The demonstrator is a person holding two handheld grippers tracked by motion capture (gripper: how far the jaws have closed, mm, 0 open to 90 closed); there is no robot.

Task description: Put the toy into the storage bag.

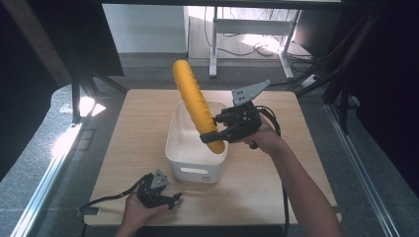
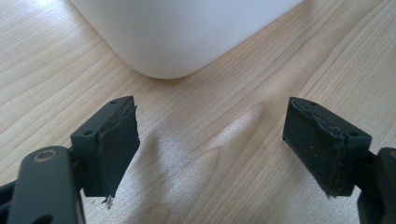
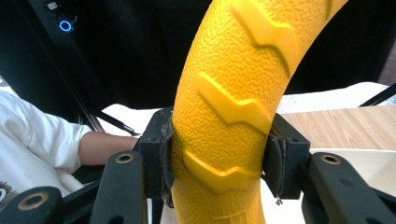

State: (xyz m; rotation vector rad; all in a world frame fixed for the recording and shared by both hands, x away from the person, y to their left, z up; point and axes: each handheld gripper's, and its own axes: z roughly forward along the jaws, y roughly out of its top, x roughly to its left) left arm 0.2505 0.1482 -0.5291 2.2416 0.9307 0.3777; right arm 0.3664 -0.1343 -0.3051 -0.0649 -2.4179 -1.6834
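Note:
A long yellow curved roller with raised zigzag ridges (image 1: 194,101) stands nearly upright over the white bin (image 1: 184,158), its lower end just above the bin's right rim. My right gripper (image 1: 213,133) is shut on it near that lower end. In the right gripper view the two pads press both sides of the yellow roller (image 3: 224,112). My left gripper (image 1: 174,200) rests low on the table in front of the bin, open, with nothing between its pads. In the left gripper view a rounded corner of the white bin (image 2: 177,32) lies just ahead of the open fingers (image 2: 116,144).
The light wooden table (image 1: 128,133) has bare room to the left and right of the bin. Beyond its far edge stand white desk legs (image 1: 213,44) and floor cables. Dark metal frames flank the table on both sides.

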